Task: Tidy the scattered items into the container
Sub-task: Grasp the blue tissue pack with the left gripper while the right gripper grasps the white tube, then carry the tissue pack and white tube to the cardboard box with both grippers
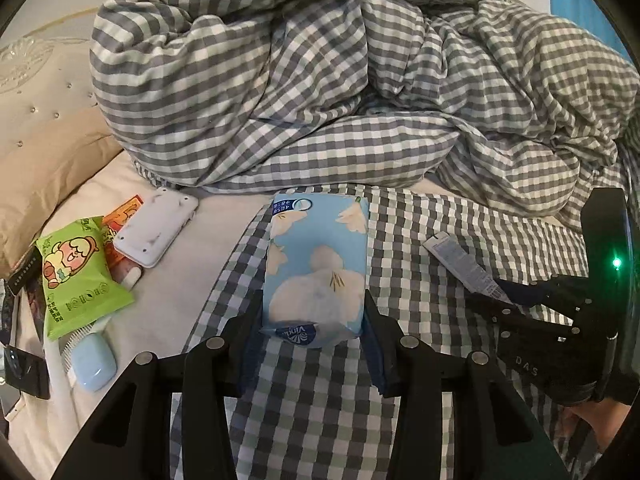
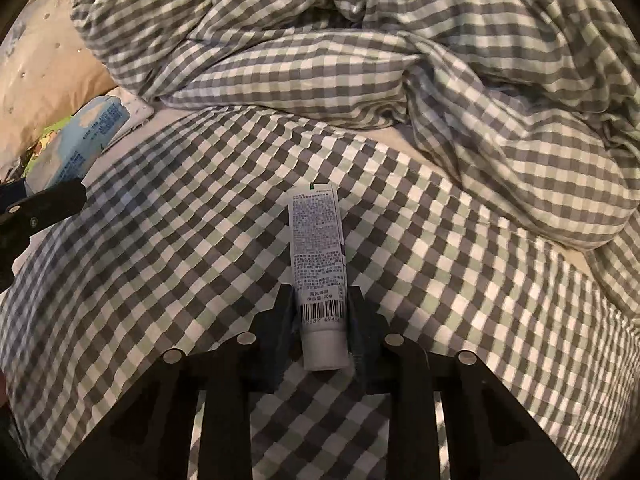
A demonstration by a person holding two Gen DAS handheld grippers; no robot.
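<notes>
Left tool (image 1: 314, 312) clenched on the squishy tissue pack (image 1: 316, 264), right tool (image 2: 322, 320) pinching the light, slippery tube (image 2: 318, 264) down near its cap end.

You can read "Vinda" upside down on the dark blue oval of the light blue flowered tissue pack (image 1: 316, 264). At its three o'clock, the black right gripper (image 1: 506, 306) body carries the letters "DAS". On the white printed tube (image 2: 320, 276), "20g" stands above a barcode reading "682 694"; the small print is too fine.
</notes>
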